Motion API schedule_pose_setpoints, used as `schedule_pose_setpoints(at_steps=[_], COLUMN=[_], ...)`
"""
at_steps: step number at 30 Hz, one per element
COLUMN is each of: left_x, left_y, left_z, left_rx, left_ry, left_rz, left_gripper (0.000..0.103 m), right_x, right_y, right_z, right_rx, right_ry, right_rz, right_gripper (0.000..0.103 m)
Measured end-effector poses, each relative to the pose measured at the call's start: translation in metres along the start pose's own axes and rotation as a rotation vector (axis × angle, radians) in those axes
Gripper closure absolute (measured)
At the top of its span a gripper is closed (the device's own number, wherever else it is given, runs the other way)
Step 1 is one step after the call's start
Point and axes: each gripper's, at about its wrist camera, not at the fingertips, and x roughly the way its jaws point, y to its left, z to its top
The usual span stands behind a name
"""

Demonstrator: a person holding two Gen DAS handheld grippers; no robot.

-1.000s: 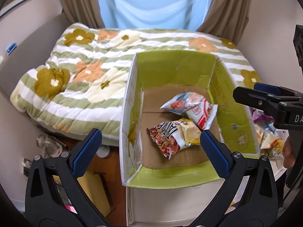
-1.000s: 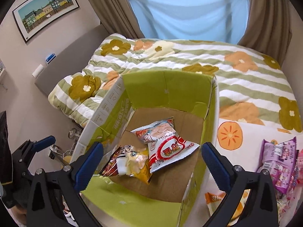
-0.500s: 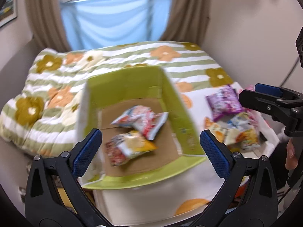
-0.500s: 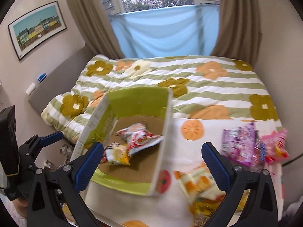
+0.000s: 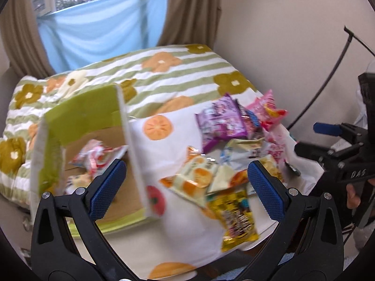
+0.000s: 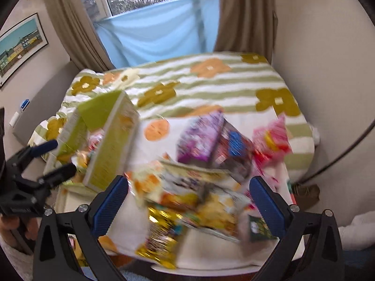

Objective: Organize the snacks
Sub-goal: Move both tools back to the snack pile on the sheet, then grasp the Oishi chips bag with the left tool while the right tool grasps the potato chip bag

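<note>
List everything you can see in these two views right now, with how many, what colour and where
Cardboard box: one, green walls, brown floor, left on the bed.
Packets in the box: at least two, red-white and yellowish; blurred.
Loose snack pile: several packets, right of the box.
Purple packet: one, far side of the pile.
Pink packet: one, far right of the pile.
Yellow packet: one, nearest edge of the pile.
Quilt: one, green-white stripes with flowers, behind.
White cloth: one, orange fruit print, under the box and the pile.
Curtains: brown pair, blue sheet between.
Framed picture: one, left wall.
Left claw: open, empty.
Right claw: open, empty.
</note>
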Motion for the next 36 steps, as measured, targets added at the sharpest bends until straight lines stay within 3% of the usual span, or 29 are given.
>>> schedule_pose_setpoints(at_steps=[10, 21, 23, 25, 27, 28, 36], left_x=[0.077, 0.149, 0.159, 0.167, 0.173, 0.175, 0.17], left_y=[-0.06, -0.083, -0.083, -0.083, -0.081, -0.079, -0.068], left_z=[0.005, -0.007, -0.01, -0.014, -0.017, -0.018, -0.019], left_rx=[0.053, 0.066, 0.077, 0.084, 0.082, 0.078, 0.049], left_ry=[0.121, 0.265, 0.285, 0.309, 0.333, 0.337, 0.339], left_rz=[-0.066, -0.11, -0.124, -0.134, -0.144, -0.148, -0.184], left_gripper=[0.001, 0.001, 0.009, 0.031, 0.036, 0.046, 0.052], right_x=[0.04, 0.077, 0.083, 0.09, 0.095, 0.098, 0.114], right_y=[-0.063, -0.077, -0.075, -0.073, -0.071, -0.07, -0.06], right_z=[-0.034, -0.05, -0.052, -0.052, -0.052, -0.052, -0.05], right_rx=[-0.046, -0.066, -0.073, -0.09, -0.109, -0.114, -0.132], right_ry=[0.117, 0.196, 0.205, 0.212, 0.218, 0.221, 0.254], right_rz=[0.064, 0.124, 0.124, 0.123, 0.119, 0.124, 0.126], right_gripper=[0.0, 0.0, 0.0, 0.0, 0.0, 0.0, 0.0])
